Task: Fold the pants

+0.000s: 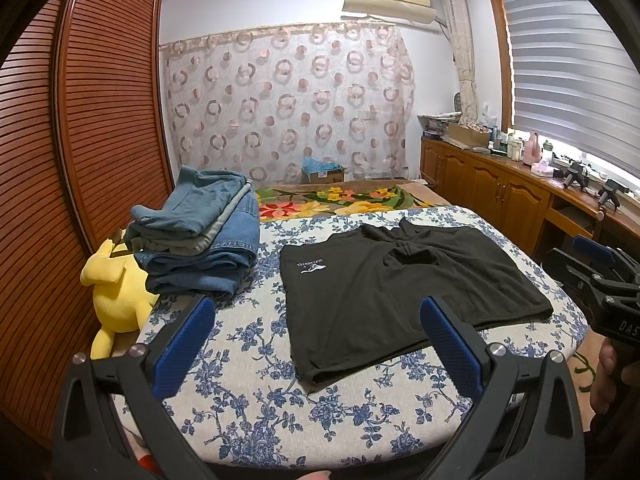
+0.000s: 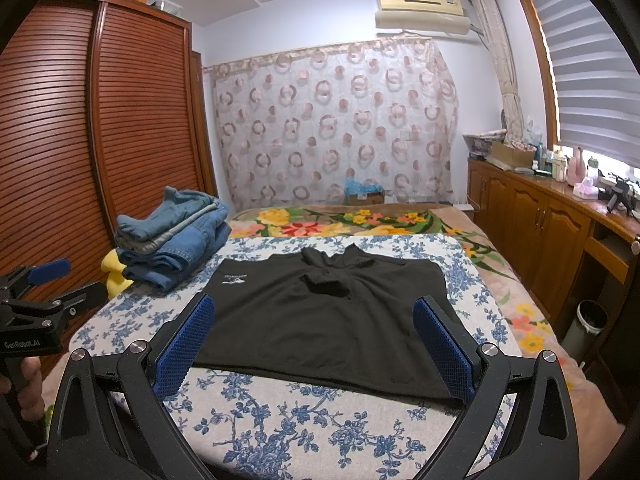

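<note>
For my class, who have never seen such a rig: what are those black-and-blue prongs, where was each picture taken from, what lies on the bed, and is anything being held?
The prongs are hand-held grippers, one per hand. Each picture comes from a camera on one gripper, looking along its fingers. The left gripper and the right gripper are both open, holding nothing. Black shorts lie flat on the floral sheet. Beside them are stacked folded jeans and a yellow plush toy.

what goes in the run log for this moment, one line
black pants flat on floral board | left claw open, empty | right claw open, empty | fold not started
</note>
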Demonstrator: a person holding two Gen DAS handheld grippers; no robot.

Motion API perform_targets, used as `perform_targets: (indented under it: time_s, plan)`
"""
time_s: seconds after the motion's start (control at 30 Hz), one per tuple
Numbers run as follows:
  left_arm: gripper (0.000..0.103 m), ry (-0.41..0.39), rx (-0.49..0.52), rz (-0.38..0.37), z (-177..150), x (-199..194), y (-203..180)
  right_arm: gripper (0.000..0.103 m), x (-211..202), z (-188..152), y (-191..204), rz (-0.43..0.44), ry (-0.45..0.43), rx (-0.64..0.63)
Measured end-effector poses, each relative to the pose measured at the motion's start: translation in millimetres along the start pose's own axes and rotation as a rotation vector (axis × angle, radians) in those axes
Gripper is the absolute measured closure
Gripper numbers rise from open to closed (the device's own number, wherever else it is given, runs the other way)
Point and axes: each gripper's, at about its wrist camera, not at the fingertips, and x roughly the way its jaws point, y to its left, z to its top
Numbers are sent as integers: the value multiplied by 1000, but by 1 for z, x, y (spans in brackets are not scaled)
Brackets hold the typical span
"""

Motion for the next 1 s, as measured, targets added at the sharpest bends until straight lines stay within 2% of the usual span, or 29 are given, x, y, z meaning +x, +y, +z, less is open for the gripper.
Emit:
perform_targets:
  time_s: [0.43, 0.77, 1.0]
  plan:
    - [0, 43, 29, -10, 15, -6, -15, 2, 7, -8, -2, 8, 28, 6]
    - [0, 103, 67, -52, 9, 40, -4, 2, 22, -15, -21, -29, 70, -8]
    - [0, 151, 104, -64, 3, 80, -6, 2, 39, -17, -48, -57, 103, -27]
